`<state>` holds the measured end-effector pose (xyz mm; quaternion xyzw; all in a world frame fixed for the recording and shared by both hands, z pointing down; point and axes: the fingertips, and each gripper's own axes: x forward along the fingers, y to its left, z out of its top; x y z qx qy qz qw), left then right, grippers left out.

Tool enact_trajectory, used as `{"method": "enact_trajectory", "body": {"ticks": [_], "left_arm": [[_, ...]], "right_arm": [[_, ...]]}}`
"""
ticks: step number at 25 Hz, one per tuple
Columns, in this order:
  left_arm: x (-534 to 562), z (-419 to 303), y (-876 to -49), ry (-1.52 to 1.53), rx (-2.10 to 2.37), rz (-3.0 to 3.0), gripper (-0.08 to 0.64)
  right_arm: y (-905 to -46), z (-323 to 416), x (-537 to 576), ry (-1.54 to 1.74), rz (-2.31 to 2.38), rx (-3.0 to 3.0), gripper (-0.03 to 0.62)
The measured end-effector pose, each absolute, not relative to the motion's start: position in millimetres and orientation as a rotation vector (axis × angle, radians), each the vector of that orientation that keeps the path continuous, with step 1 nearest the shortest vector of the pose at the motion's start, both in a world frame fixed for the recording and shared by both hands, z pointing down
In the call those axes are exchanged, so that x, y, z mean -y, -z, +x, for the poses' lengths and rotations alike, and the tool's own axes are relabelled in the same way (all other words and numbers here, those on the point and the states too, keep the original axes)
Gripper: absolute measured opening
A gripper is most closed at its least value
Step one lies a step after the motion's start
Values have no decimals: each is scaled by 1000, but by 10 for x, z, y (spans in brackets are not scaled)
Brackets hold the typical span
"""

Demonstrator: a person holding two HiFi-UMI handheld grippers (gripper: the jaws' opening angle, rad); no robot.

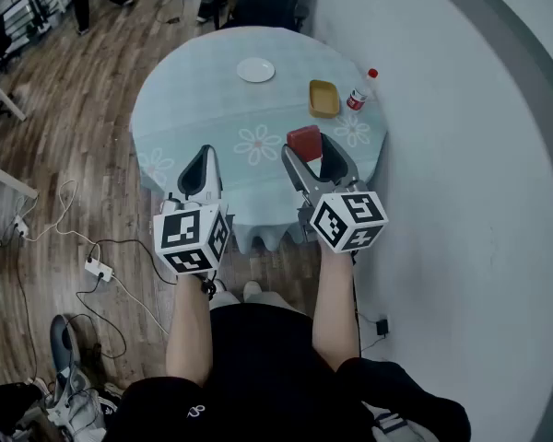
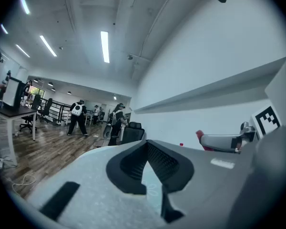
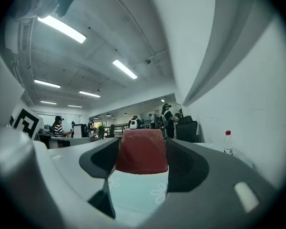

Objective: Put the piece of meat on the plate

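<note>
**While the piece of meat [image 1: 304, 139] [image 3: 142, 151] sits between spread jaws, the plate [image 1: 255, 69] is seen well apart from it**

As the head view looks down, a round table [image 1: 212, 90] under a pale cloth with a flower print is shown, and both grippers are held level over its near edge. The right gripper [image 1: 306, 145] [image 3: 142, 147] is seen released, its jaws spread wide, and the red block of meat is framed between their tips, on the cloth near the table's right side. The sides of the meat are met closely by the pads, yet no clamp on it is shown. The left gripper [image 1: 203, 152] [image 2: 145, 144] is seen clenched, jaw against jaw, with nothing held between them, to the left of the right one. The white plate is set near the far edge of the table. A yellow dish [image 1: 323, 98] is placed between plate and meat, towards the right, and a bottle with a red cap [image 1: 359, 92] [image 3: 227, 142] is stood just beside that dish.
</note>
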<state>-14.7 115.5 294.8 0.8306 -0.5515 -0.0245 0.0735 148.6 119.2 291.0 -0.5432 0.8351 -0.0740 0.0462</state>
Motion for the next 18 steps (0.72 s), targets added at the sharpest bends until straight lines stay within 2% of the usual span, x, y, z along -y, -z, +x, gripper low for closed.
{"method": "enact_trajectory", "body": {"ticks": [18], "left_arm": [[-1254,6,-2844,70,1694,2514,-5]], "right_arm": [[-2880,1704,-1125,226,-1654,-2533,322]]}}
